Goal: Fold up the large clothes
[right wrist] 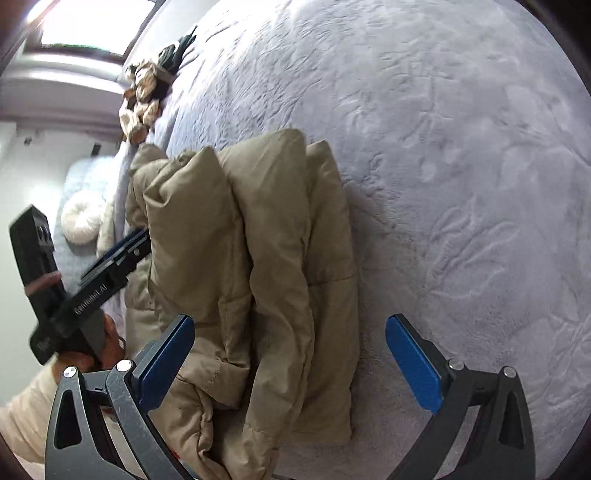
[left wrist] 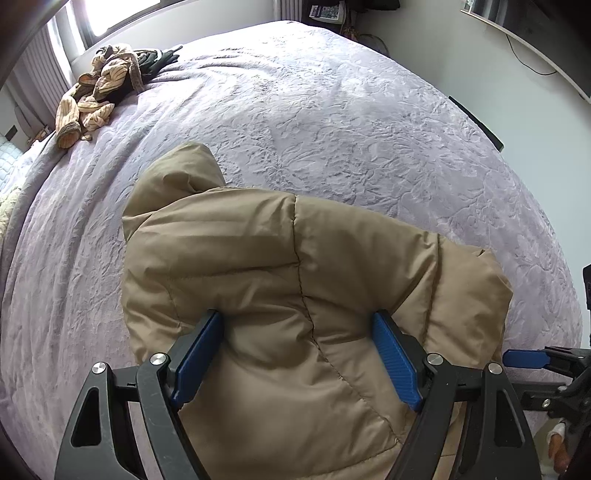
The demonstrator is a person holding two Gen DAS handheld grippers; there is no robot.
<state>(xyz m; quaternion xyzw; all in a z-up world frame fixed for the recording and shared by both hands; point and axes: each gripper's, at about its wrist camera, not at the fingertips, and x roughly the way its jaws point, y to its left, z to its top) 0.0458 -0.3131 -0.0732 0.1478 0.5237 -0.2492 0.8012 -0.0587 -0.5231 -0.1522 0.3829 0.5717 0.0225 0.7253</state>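
Note:
A tan puffer jacket point(left wrist: 280, 280) lies folded in thick layers at the near edge of a bed with a pale lilac textured cover point(left wrist: 332, 122). My left gripper point(left wrist: 299, 325) is open, its blue pads set wide on either side of a bulge of the jacket. In the right wrist view the jacket point(right wrist: 266, 258) shows as a stack of folds. My right gripper point(right wrist: 290, 332) is open over the jacket's right edge, one pad above the fabric, the other above the bed cover point(right wrist: 461, 184). The left gripper point(right wrist: 114, 254) shows there beside the jacket.
A heap of striped tan and dark clothes point(left wrist: 107, 81) lies at the bed's far left corner, also in the right wrist view point(right wrist: 147, 96). A window point(left wrist: 122, 14) is behind it. A dark screen point(left wrist: 535, 40) hangs on the right wall. A white cushion point(right wrist: 83, 218) lies left.

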